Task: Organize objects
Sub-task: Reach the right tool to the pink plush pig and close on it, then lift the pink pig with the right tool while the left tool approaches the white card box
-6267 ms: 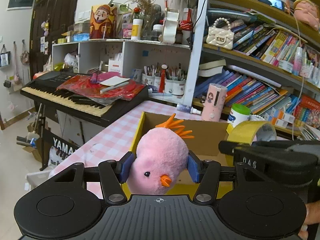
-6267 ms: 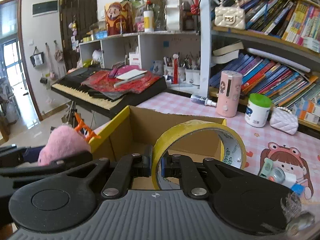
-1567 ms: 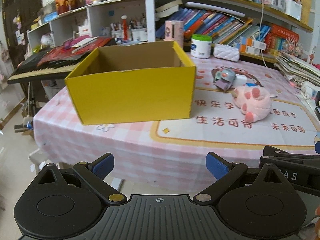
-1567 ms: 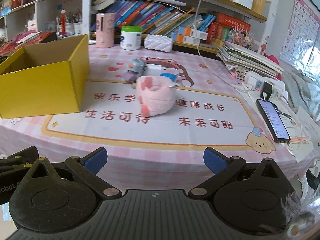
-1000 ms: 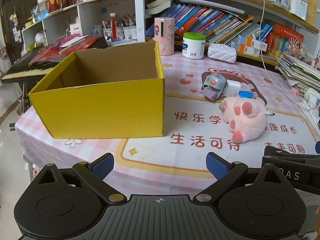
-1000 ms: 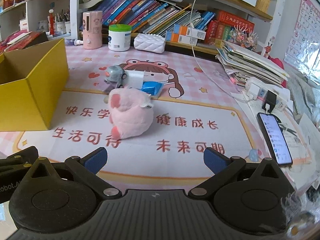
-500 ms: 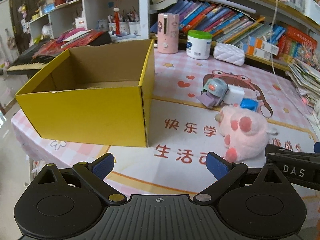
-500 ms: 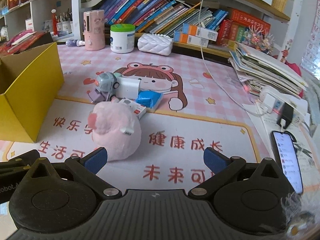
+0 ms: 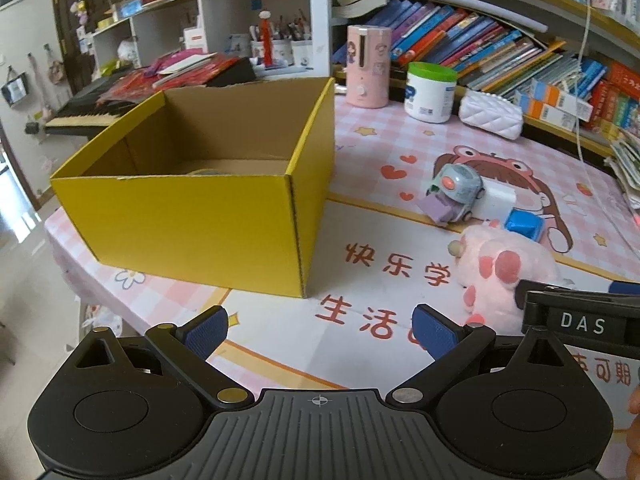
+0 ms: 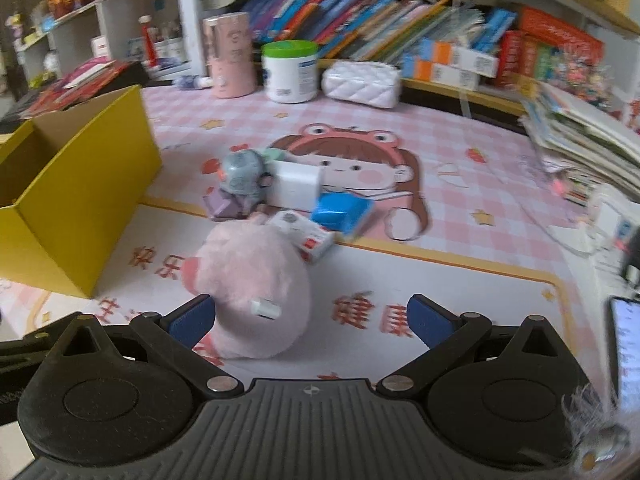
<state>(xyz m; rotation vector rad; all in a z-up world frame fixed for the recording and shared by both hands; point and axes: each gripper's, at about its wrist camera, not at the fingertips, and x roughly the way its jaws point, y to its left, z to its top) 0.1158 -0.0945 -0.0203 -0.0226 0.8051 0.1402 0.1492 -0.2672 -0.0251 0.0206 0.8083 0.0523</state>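
We log two wrist views, low at the near surface point(image 9: 360, 152) edge, facing the far bookshelf point(image 10: 400, 40); both share the yellow box point(image 9: 192, 224) and pink plush point(image 10: 256, 288).

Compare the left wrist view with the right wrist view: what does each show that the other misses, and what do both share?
Only the left wrist view looks into the yellow box, and shows the keyboard behind it. Only the right wrist view shows the phone at the table's right edge and the small red-and-white box beside the pink plush. Both share the plush, grey toy robot, blue block, and an open, empty claw: left, right.
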